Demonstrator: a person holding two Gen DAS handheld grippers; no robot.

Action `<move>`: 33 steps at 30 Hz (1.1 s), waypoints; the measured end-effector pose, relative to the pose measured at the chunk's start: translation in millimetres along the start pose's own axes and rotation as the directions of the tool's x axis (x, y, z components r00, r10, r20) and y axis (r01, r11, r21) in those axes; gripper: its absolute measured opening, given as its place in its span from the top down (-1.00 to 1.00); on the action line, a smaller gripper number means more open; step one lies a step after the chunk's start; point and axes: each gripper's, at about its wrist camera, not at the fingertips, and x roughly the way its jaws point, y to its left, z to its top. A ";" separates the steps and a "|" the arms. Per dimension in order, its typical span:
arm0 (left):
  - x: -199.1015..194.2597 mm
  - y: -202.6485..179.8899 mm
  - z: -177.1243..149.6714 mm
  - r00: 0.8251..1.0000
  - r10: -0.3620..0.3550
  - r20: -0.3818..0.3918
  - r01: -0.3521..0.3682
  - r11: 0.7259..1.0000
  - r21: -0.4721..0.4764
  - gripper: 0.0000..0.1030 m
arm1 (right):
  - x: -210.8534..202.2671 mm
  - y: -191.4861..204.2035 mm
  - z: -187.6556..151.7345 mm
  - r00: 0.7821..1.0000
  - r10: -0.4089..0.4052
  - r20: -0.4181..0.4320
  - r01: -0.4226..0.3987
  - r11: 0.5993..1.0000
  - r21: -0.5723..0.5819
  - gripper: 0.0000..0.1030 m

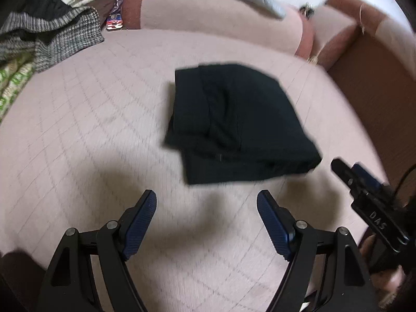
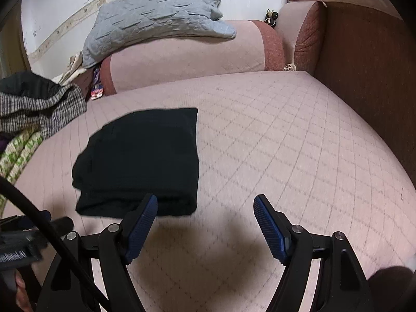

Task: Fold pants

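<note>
Above folded black pants (image 1: 234, 124): left gripper (image 1: 206, 223), right gripper (image 2: 205, 223), both spread wide, empty.

The edges of the black pants (image 1: 234, 124) are smeared by motion blur in both views. The checked garment (image 1: 52, 39) is cut off at the left edge. The small dark object (image 2: 271, 17) on the sofa back cannot be identified.

1 folded black pants (image 1: 234, 124) | 2 grippers: left gripper (image 1: 206, 223), right gripper (image 2: 205, 225) | 1 grey quilt (image 2: 156, 13) at 12 o'clock | 1 checked garment (image 1: 59, 36) at 10 o'clock
</note>
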 end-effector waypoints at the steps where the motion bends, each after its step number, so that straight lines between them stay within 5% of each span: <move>1: 2.2 9.5 8.7 0.999 -0.040 -0.005 0.040 0.999 -0.034 -0.68 | 2.2 -3.2 6.4 1.000 0.006 -0.007 -0.006 1.000 0.006 -0.60; 9: 58.1 59.3 61.3 0.971 -0.226 -0.072 0.212 0.964 -0.163 -0.69 | 65.4 -31.7 53.4 0.968 0.169 -0.184 -0.151 0.983 0.108 -0.72; 16: 98.9 46.7 86.6 0.908 -0.405 -0.108 0.392 0.911 -0.128 -0.89 | 138.8 -35.5 69.8 0.899 0.338 -0.277 -0.256 0.921 0.293 -0.78; 18: 110.4 37.6 90.5 0.870 -0.474 -0.137 0.460 0.879 -0.126 -1.00 | 149.8 -33.9 77.1 0.897 0.368 -0.245 -0.281 0.903 0.326 -0.83; 22: 123.3 31.7 98.0 0.842 -0.524 -0.130 0.506 0.850 -0.148 -1.00 | 177.2 -20.5 93.9 0.846 0.472 -0.249 -0.375 0.857 0.354 -0.89; 26: 131.0 24.7 110.5 0.825 -0.545 -0.147 0.520 0.835 -0.181 -0.99 | 192.5 -2.8 105.4 0.819 0.508 -0.267 -0.422 0.848 0.321 -0.88; 28: 130.2 18.3 111.5 0.834 -0.532 -0.150 0.512 0.845 -0.152 -0.59 | 190.1 7.0 108.8 0.825 0.488 -0.285 -0.407 0.862 0.301 -0.42; 31: 130.2 13.3 114.3 0.835 -0.533 -0.136 0.518 0.845 -0.135 -0.38 | 182.7 21.5 113.2 0.843 0.436 -0.316 -0.363 0.893 0.265 0.25; 33: 126.3 13.1 115.3 0.822 -0.555 -0.127 0.539 0.831 -0.138 -0.32 | 177.5 27.9 116.3 0.845 0.429 -0.318 -0.357 0.897 0.262 0.42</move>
